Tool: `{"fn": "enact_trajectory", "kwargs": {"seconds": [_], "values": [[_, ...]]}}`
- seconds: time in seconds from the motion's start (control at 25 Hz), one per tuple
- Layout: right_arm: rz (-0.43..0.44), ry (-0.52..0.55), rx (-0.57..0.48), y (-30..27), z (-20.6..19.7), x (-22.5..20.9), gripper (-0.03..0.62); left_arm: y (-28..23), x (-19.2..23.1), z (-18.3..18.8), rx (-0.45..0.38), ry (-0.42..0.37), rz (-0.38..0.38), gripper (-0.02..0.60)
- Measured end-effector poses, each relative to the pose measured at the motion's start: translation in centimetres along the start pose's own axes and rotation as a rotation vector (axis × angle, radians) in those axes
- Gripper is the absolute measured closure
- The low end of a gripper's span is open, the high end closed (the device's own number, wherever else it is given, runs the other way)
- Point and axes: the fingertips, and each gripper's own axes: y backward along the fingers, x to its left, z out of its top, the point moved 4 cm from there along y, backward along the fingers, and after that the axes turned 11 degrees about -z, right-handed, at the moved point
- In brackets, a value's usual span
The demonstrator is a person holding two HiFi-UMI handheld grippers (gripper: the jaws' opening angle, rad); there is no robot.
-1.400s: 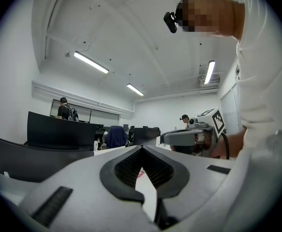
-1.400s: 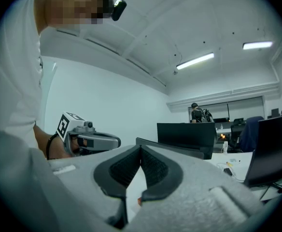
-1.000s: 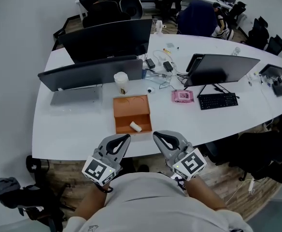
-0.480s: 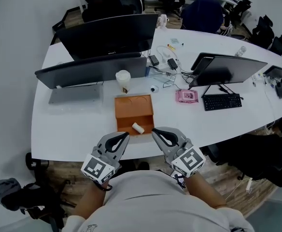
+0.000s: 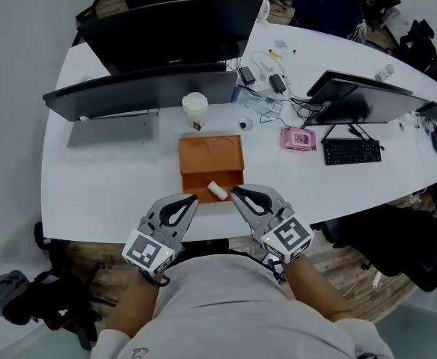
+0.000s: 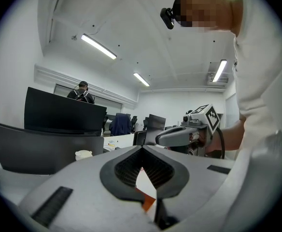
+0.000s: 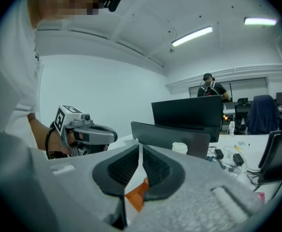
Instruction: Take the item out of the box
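The item, a small white roll, lies on its side inside the orange box, low in the near right corner and close against the near wall; it looks loose and light, so a narrow pinch from above should do. The box sits open-topped near the near edge of the white table, probably set there to be within easy reach. The right gripper hovers just beside that corner, the nearer of the two to the item, which suggests it is meant to do the picking; its jaws have just been opening and stand only a slit apart, with nothing between them and only the orange of the box showing through the gap. The left gripper hangs at the near left of the box, tips met and empty, perhaps to steady the box. The near wall stands between both grippers and the item, so the reach likely has to go over the rim and down. Far of the box stands a lidded paper cup, behind it two dark monitors; to the right lie a pink packet, a keyboard and tangled cables, all well apart from the reach.
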Motion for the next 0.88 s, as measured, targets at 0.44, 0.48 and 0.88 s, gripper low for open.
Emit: {"fn": "enact_trajectory", "kwargs": {"seconds": [0.44,0.48,0.88], "values": [[0.019,-0.04,0.267,-8.3,-10.1,-1.2,0.517,-0.6,5.4,-6.8,0.088,0.048,-0.027,0.583],[0.022,-0.042,0.297,-9.1,-11.1,-1.3,0.508,-0.6,5.9,-7.6,0.098,0.053,-0.033,0.583],[0.033,-0.041,0.62,-14.9,-21.6,-1.6,0.463,-0.6,10.1,-12.5,0.162,0.093,-0.052,0.583]]}}
